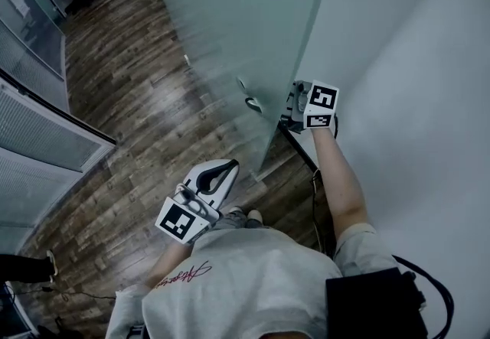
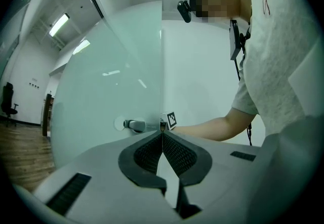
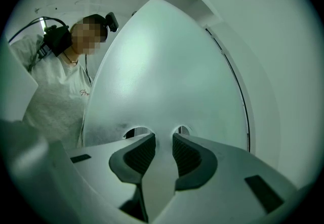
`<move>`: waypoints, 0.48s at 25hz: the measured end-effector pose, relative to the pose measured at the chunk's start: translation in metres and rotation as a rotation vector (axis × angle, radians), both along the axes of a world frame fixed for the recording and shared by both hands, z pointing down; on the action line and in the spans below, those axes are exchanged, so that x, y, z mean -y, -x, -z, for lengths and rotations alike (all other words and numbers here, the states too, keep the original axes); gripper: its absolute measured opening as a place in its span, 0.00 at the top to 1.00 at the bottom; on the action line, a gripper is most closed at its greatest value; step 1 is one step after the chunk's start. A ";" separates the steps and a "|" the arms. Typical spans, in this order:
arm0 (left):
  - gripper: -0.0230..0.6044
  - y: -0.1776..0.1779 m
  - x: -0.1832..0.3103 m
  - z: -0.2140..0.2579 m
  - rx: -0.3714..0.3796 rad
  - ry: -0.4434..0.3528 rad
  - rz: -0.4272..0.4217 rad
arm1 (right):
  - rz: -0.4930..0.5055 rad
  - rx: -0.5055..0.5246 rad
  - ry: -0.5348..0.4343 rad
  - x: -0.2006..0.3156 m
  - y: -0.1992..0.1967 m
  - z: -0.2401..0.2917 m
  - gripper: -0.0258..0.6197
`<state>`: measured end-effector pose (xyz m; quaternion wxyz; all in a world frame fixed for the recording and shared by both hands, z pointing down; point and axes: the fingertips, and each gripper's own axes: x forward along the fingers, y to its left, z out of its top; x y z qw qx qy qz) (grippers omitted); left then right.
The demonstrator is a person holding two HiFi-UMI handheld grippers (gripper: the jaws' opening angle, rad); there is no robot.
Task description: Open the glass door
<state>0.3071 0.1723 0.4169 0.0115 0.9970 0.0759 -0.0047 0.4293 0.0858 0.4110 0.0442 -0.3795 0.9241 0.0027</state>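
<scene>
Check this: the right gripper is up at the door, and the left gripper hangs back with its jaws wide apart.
Wrong on the jaws: the left gripper view shows them shut, tips touching. The rest holds: the right gripper is up at the door and the left gripper hangs back.

The glass door (image 1: 230,24) is frosted, a pale green-white. The floor (image 1: 130,100) is brown wood planks streaked dark and light. The left gripper (image 2: 162,133) and right gripper (image 3: 163,137) are pale grey with black ribbed pads. Their cubes (image 1: 320,106) bear black-and-white square markers. The shirt (image 1: 245,276) is light grey with red script.
</scene>
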 end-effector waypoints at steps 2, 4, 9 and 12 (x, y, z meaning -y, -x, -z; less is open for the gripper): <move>0.94 -0.014 0.002 -0.005 0.008 0.001 -0.046 | 0.008 0.011 0.005 -0.003 -0.015 -0.006 0.78; 0.94 -0.046 0.002 -0.009 0.019 0.005 -0.087 | 0.019 0.025 0.008 -0.007 -0.045 -0.015 0.78; 0.94 -0.085 -0.007 0.010 0.015 -0.012 -0.215 | 0.022 0.003 0.024 -0.015 -0.069 -0.010 0.78; 0.94 -0.094 -0.012 0.025 -0.010 -0.039 -0.254 | 0.032 -0.013 0.023 -0.018 -0.066 0.000 0.79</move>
